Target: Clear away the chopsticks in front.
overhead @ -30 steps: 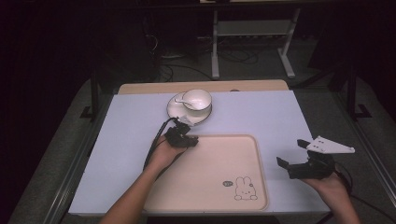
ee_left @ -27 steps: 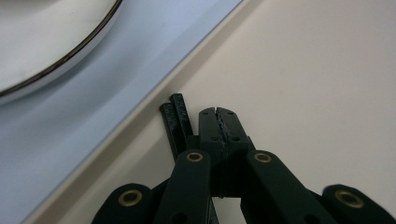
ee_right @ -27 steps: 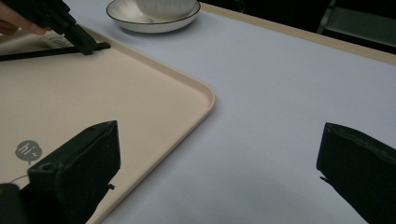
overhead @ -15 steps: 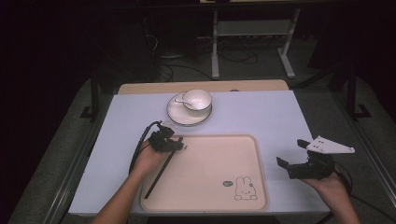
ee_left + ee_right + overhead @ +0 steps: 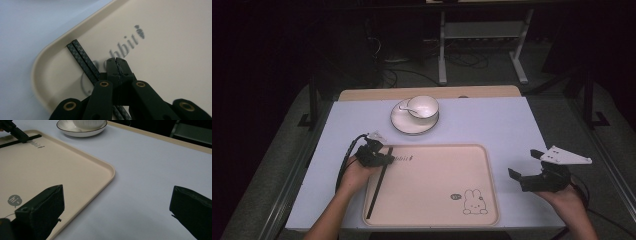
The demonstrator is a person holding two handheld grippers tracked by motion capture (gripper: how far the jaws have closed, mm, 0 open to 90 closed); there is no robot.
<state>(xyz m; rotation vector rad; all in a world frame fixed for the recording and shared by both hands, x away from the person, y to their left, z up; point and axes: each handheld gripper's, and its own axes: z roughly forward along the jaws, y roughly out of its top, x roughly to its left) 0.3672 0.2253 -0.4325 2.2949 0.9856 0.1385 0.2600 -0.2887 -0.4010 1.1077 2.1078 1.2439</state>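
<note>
- Chopsticks [image 5: 378, 182], a black pair side by side, lie along the left edge of the beige tray [image 5: 432, 220]; their long axis runs from the tray's near left part up to its far left corner, tips pointing away from the person.
- Left gripper [image 5: 387, 159] sits over the far end of the pair at that corner, its jaws clenched together. In the left gripper view the closed tips [image 5: 117, 65] meet just beside the chopsticks [image 5: 83, 60], which pass under the gripper's left link; whether the pair is pinched I cannot tell.
- Right gripper [image 5: 524, 167] is held off the tray's right side above the pale blue table [image 5: 512, 125], jaws spread wide with nothing between them.
- High view alone takes in the whole layout: a white saucer [image 5: 402, 122] with a cup [image 5: 423, 106] and a spoon [image 5: 404, 106] beyond the tray, and a rabbit drawing [image 5: 474, 201] near the tray's near right corner.
- Left gripper view adds the chopsticks' woven, carbon-like pattern and grey lettering on the tray, readable in part as "bbit" [image 5: 123, 46], with a small carrot-like mark after it.
- Right gripper view [image 5: 116, 210] shows a grey speech bubble reading "hi~" [image 5: 14, 200] on the tray.
</note>
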